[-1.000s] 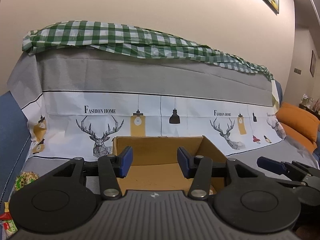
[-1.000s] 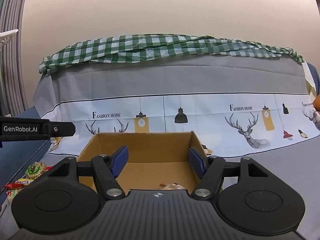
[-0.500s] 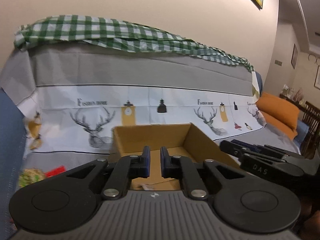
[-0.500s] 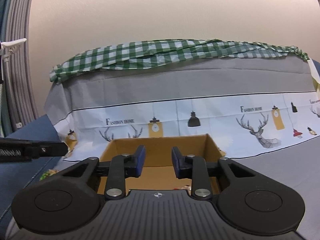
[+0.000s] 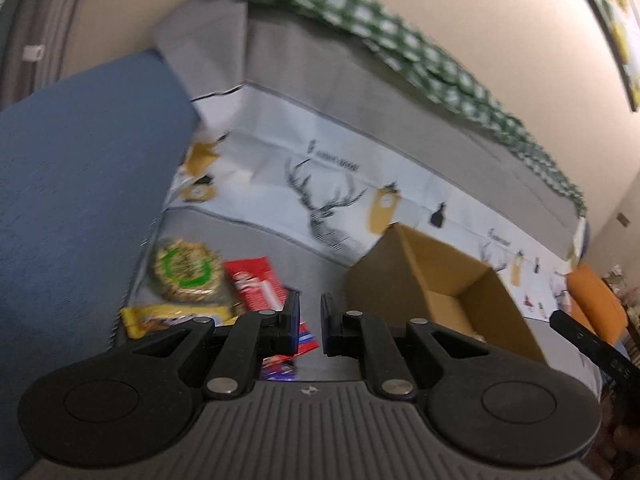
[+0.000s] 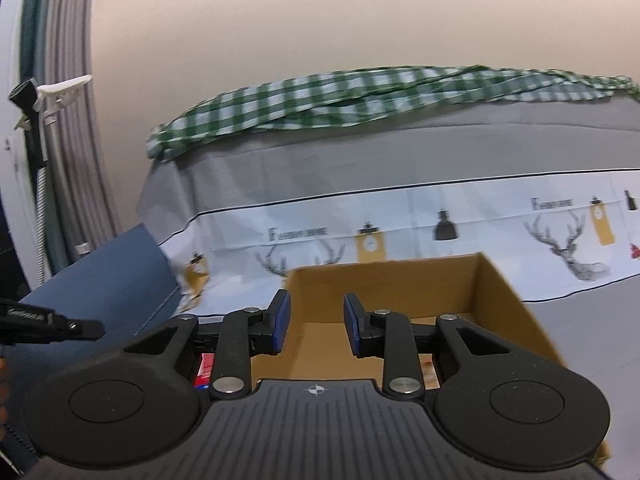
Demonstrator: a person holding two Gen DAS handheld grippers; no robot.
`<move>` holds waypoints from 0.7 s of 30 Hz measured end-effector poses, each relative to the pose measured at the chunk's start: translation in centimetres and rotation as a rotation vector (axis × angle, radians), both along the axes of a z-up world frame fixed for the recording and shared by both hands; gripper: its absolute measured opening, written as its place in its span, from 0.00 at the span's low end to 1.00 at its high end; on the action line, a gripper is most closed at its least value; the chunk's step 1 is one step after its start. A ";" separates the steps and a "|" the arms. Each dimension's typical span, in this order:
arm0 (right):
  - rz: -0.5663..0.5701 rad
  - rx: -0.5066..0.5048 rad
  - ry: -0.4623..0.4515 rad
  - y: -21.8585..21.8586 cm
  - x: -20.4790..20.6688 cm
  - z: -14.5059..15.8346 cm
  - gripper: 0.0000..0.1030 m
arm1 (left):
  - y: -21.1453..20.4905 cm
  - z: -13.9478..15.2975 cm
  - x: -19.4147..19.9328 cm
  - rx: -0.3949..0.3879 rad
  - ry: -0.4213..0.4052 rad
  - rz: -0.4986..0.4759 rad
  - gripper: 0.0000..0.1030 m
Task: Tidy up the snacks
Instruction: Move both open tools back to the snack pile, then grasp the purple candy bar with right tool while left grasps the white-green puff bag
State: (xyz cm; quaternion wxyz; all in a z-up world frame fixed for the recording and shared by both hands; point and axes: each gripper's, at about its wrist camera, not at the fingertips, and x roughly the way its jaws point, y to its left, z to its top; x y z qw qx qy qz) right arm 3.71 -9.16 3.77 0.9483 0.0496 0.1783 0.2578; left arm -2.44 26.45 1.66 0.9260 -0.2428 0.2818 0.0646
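Note:
In the left wrist view my left gripper (image 5: 310,322) has its jaws nearly together with a narrow gap and nothing between them. It hangs above a pile of snacks on the grey sofa cover: a round green-and-gold pack (image 5: 186,270), a red packet (image 5: 258,282), a yellow bar (image 5: 176,318). The open cardboard box (image 5: 440,292) stands to their right. In the right wrist view my right gripper (image 6: 316,326) is partly open and empty, in front of the box (image 6: 496,296). A snack (image 6: 428,370) lies in the box.
A blue sofa arm (image 5: 76,168) rises left of the snacks. The sofa back carries a deer-print cover (image 6: 440,224) and a green checked cloth (image 6: 360,100). An orange cushion (image 5: 596,308) lies far right. The right gripper's tip (image 5: 588,340) shows beside the box.
My left gripper has swung left and tilted down, from the box to the snack pile, jaws still nearly together. My right gripper has opened a little wider and turned slightly left.

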 end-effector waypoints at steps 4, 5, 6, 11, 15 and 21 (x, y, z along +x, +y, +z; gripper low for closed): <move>0.082 0.003 0.003 2.5 -0.6 -0.2 0.30 | 0.1 0.1 0.0 0.052 0.001 0.013 0.11; 0.106 0.004 0.001 3.1 -0.9 -0.2 0.30 | 0.1 0.1 0.1 0.056 0.005 0.017 0.11; 0.131 0.006 0.000 3.8 -1.1 -0.2 0.30 | 0.1 0.0 0.1 0.057 0.006 0.023 0.11; 0.262 -0.006 0.020 7.7 -2.5 -0.8 0.30 | 0.8 -0.5 0.3 0.002 0.010 0.064 0.11; 0.355 -0.026 0.034 10.8 -3.6 -1.3 0.30 | 1.5 -1.0 0.6 -0.024 0.023 0.086 0.11; 0.386 -0.053 0.122 14.7 -2.8 -2.8 0.30 | 2.6 -1.7 0.8 -0.055 0.059 0.111 0.12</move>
